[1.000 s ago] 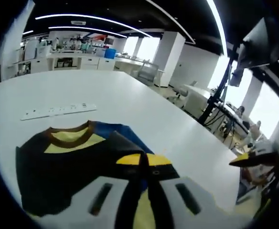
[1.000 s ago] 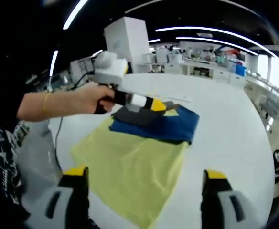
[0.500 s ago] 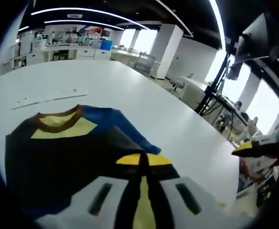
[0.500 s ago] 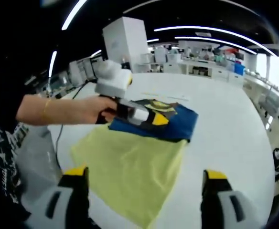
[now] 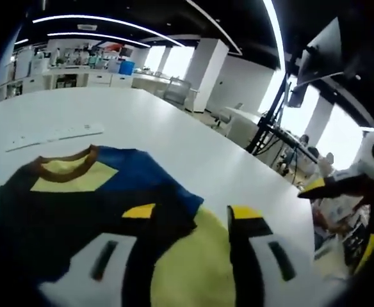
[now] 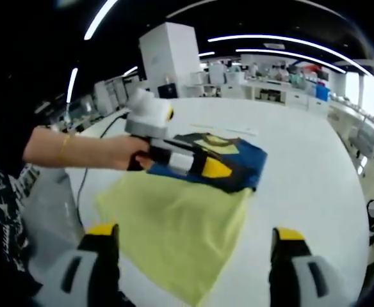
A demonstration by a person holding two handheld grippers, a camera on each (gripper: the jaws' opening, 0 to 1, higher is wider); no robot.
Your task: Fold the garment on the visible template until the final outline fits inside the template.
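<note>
Left gripper let go of the fold; right gripper waited spread.

In the left gripper view, the left gripper (image 5: 190,214), pinched on the garment (image 5: 78,198) a moment earlier, had spread above the yellow template (image 5: 193,268). In the right gripper view, the right gripper (image 6: 190,246) hung spread and empty; the garment lay folded at the template's far end on the white surface (image 6: 302,185), likely needing another fold.
</note>
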